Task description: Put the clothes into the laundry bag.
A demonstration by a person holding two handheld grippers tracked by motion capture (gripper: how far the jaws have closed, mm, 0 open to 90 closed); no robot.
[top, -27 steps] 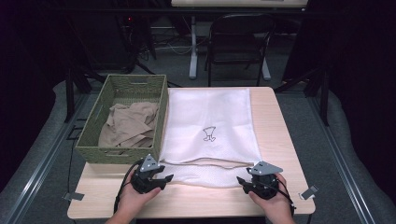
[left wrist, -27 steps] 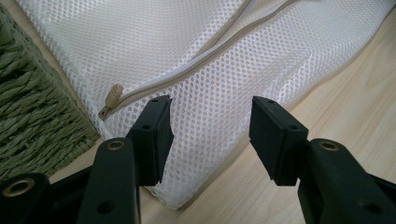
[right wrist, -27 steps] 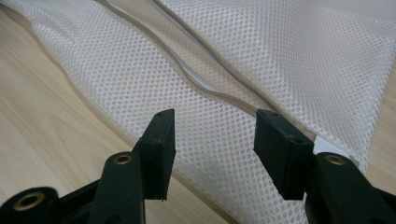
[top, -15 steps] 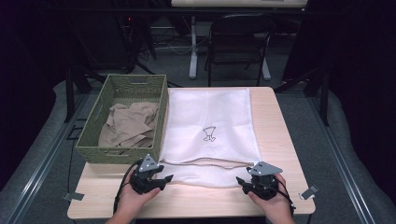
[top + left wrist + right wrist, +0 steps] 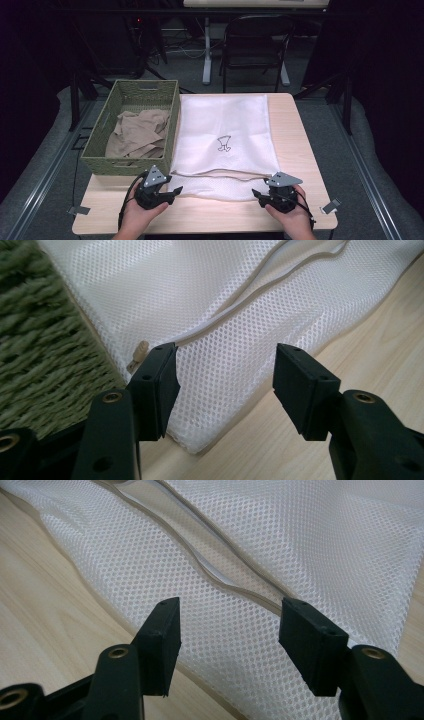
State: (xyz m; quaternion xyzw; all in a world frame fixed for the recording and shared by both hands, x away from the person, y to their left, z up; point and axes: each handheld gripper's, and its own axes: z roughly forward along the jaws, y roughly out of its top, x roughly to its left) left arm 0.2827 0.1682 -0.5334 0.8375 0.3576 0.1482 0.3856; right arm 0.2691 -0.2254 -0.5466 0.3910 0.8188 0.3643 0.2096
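Note:
A white mesh laundry bag [image 5: 225,130] lies flat on the wooden table, with a small black drawing in its middle. A beige zipper [image 5: 220,174] runs across near its front edge. My left gripper [image 5: 173,192] rests at the bag's near left corner. Its jaws stand open in the left gripper view [image 5: 225,370], with the mesh corner [image 5: 220,405] lying between them untouched and the zipper pull [image 5: 139,352] just beyond the left jaw. My right gripper [image 5: 257,194] sits at the near right corner, open [image 5: 227,625] over the mesh [image 5: 300,540] below the zipper [image 5: 225,575].
A green woven basket [image 5: 172,120] stands left of the bag, touching its side, and holds crumpled beige cloth [image 5: 137,132]. Its wall [image 5: 40,340] is close to the left jaw. A folding chair [image 5: 255,45] stands beyond the table. Bare wood [image 5: 220,212] runs along the front edge.

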